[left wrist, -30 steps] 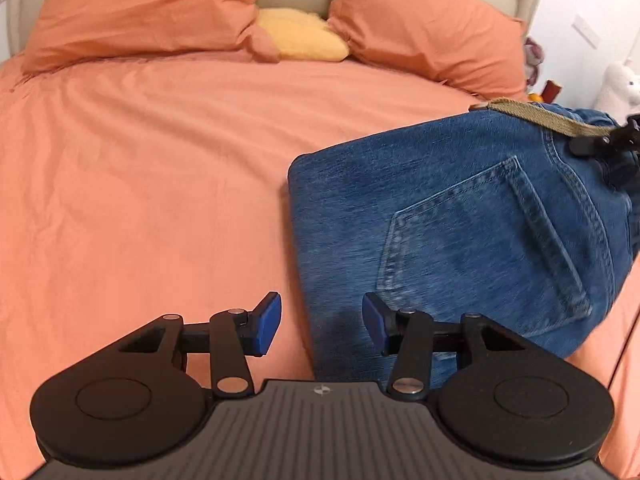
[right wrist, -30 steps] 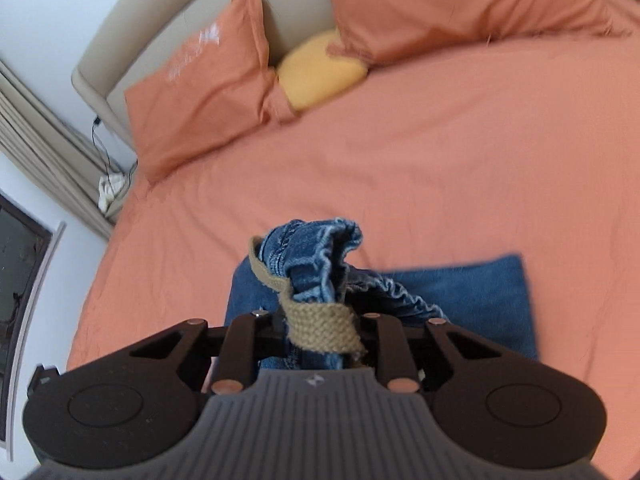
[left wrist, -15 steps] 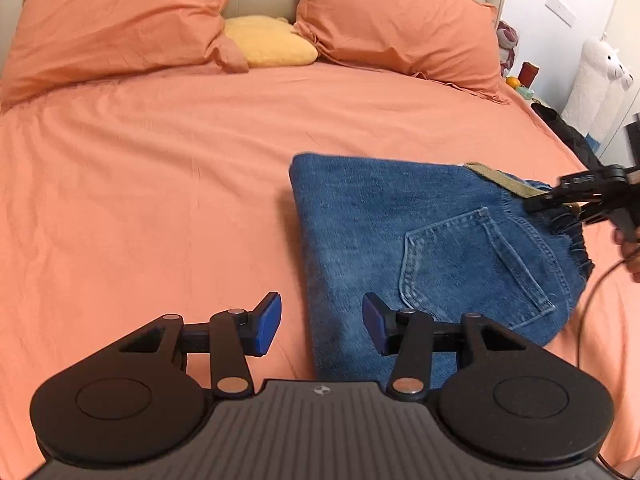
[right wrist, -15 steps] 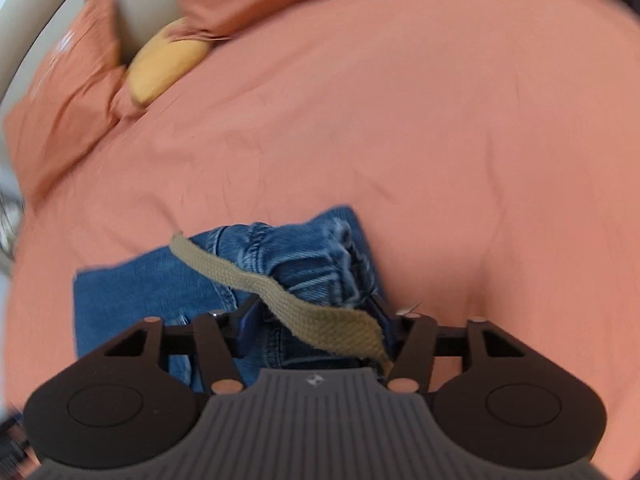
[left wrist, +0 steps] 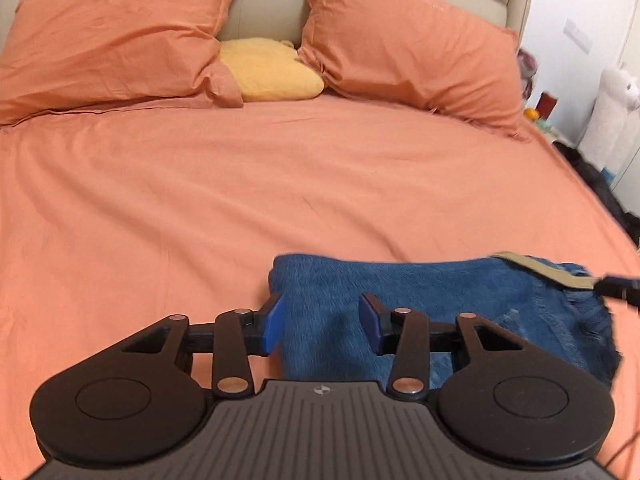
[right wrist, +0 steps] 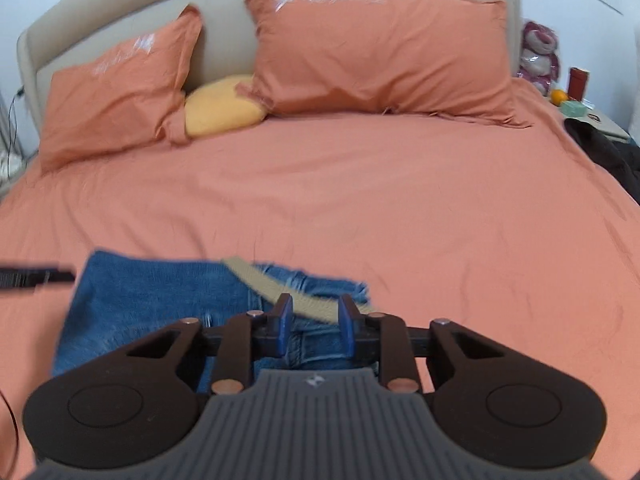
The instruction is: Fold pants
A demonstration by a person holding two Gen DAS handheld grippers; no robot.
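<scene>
a: where are the jeans (left wrist: 432, 300)?

b: folded into a flat blue block on the near part of the orange bed (left wrist: 280, 184), toward the right in the left wrist view; the tan belt (right wrist: 272, 284) lies across the waistband at the block's right end; two orange pillows and a yellow cushion (left wrist: 268, 76) sit far off by the headboard

a: and the left gripper (left wrist: 320, 322)?

b: it tilts down over the block's left edge; its blue pads stand apart and are closing; denim shows between them, yet neither pad presses on it

a: the right gripper (right wrist: 314, 324)?

b: also angled down, over the waistband end; the gap is narrow and closing; belt and denim show in it, but the pads look clear of the cloth, though the picture is blurred; in the left wrist view its dark tip sits at the belt's right end

a: do the two touch?

b: no; they sit at opposite ends of the block
</scene>
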